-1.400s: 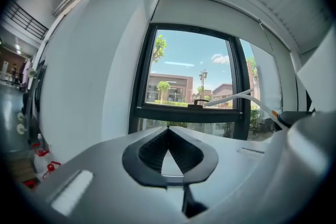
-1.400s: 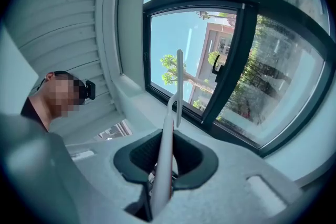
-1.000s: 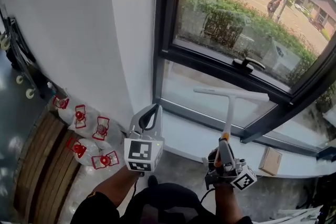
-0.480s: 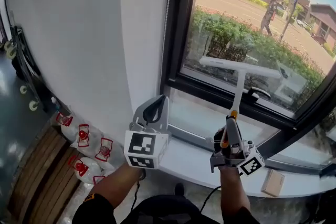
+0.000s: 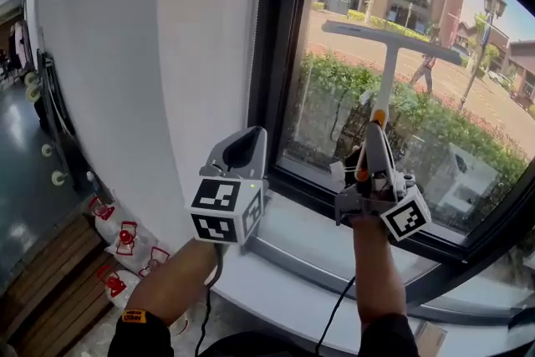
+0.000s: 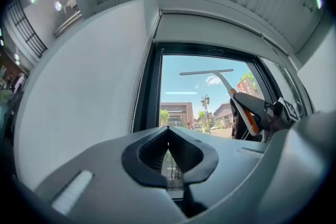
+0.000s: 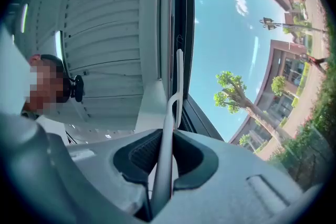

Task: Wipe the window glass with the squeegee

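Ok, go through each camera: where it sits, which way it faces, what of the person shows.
Head view: on the person's head, looking forward and down at the window glass and sill; both forearms, left gripper and right gripper show.
Left gripper view: rides the left gripper, tilted up at the window glass past its shut, empty jaws.
Right gripper view: rides the right gripper, looking up along the clamped squeegee; the person's head shows at left.
Shared: all three see the squeegee and window glass.

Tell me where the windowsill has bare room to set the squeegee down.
The white windowsill is bare between the left gripper and the right forearm, bordered by the dark window frame. The floor by the wall is crowded with red-tied bags.
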A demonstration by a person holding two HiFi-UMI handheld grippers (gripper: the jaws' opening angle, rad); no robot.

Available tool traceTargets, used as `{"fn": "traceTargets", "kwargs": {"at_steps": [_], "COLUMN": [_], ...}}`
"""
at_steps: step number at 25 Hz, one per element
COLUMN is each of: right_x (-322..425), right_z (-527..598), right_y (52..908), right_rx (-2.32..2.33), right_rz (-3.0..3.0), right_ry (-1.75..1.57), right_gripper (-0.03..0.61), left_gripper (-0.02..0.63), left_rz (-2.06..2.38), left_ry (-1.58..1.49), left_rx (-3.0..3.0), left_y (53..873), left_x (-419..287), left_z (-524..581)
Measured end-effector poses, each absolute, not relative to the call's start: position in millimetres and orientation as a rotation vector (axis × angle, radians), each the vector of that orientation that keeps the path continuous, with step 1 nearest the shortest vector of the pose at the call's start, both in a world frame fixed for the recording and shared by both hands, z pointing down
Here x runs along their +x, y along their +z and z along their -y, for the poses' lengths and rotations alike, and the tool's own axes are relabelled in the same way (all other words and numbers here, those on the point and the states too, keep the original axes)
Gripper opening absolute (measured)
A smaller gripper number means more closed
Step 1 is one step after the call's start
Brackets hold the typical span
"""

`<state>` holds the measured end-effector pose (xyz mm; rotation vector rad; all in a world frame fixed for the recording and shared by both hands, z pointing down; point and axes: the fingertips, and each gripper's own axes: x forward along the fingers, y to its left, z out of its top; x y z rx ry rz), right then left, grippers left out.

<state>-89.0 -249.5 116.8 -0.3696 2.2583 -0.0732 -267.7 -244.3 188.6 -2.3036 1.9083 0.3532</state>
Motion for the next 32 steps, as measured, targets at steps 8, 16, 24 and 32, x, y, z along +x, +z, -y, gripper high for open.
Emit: {"fn": "traceTargets", "kwargs": {"at_steps": [8, 16, 24, 32], "right_x": [-106, -119, -140, -139], "right_z": [313, 356, 379, 395], "right_y": [35, -24, -60, -49], "right_rx": [-0.299, -0.314, -0.25, -0.33], "right_rz": [-2.249, -2.165, -2.111, -2.107], "right_ry": [0.032, 0.028, -0.036, -0.067], "right_gripper": [0.048, 0.048, 0.048, 0.048], "left_gripper": [0.018, 0.018, 0.018, 0.018], "left_rz": [-1.926, -1.891, -1.847, -1.786], "left_ry": [0.404, 0.403, 0.439, 0.425], "left_rx": [-2.243, -2.253, -2.281, -2.364], "left_y": [143, 114, 109, 123], "left_x": [-253, -266, -278, -262], "left_z": [293, 324, 333, 343]}}
